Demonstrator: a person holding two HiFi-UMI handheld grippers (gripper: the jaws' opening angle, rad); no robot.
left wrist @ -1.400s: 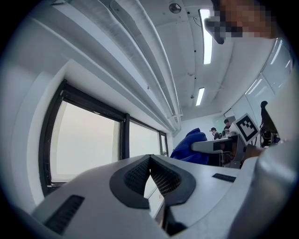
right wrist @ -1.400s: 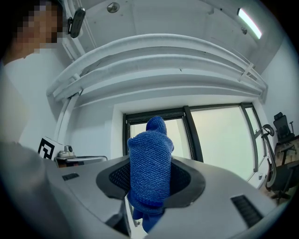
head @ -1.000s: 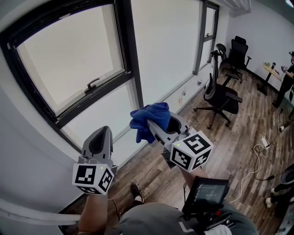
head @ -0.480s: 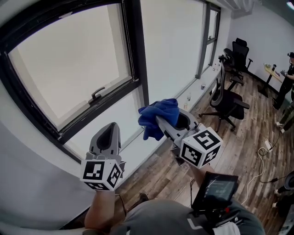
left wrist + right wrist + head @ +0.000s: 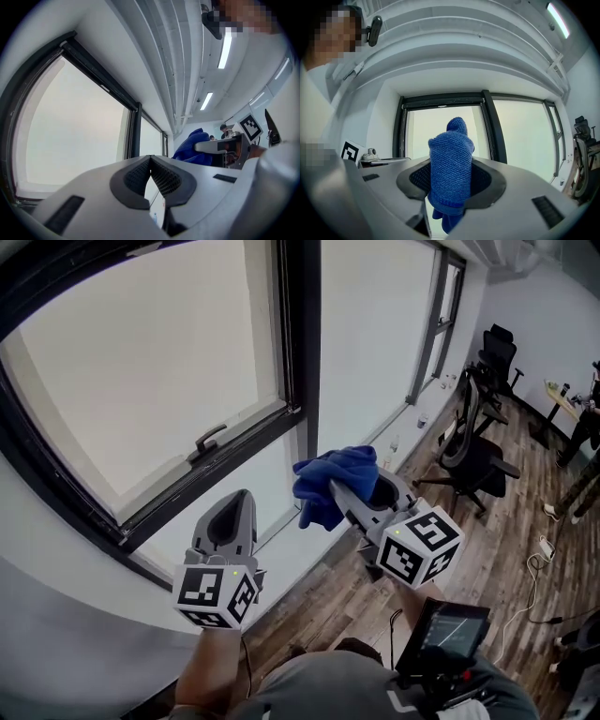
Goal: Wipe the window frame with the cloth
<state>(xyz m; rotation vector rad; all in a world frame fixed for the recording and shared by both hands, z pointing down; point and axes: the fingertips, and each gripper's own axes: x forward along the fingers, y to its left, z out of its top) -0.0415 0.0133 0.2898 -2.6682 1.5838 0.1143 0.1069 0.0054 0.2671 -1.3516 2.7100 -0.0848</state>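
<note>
Your right gripper (image 5: 336, 491) is squeezed tight on the fluffy blue cloth (image 5: 330, 476), up near the black window frame (image 5: 301, 343). Your left gripper (image 5: 236, 502) is pinched closed, holding nothing.

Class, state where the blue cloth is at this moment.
In the head view the blue cloth is centre-right, clamped in the right gripper, just below the dark window frame upright and right of the left gripper.

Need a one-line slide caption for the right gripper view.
Right gripper clamped on a blue cloth, pointed at the window frame before wiping.
</note>
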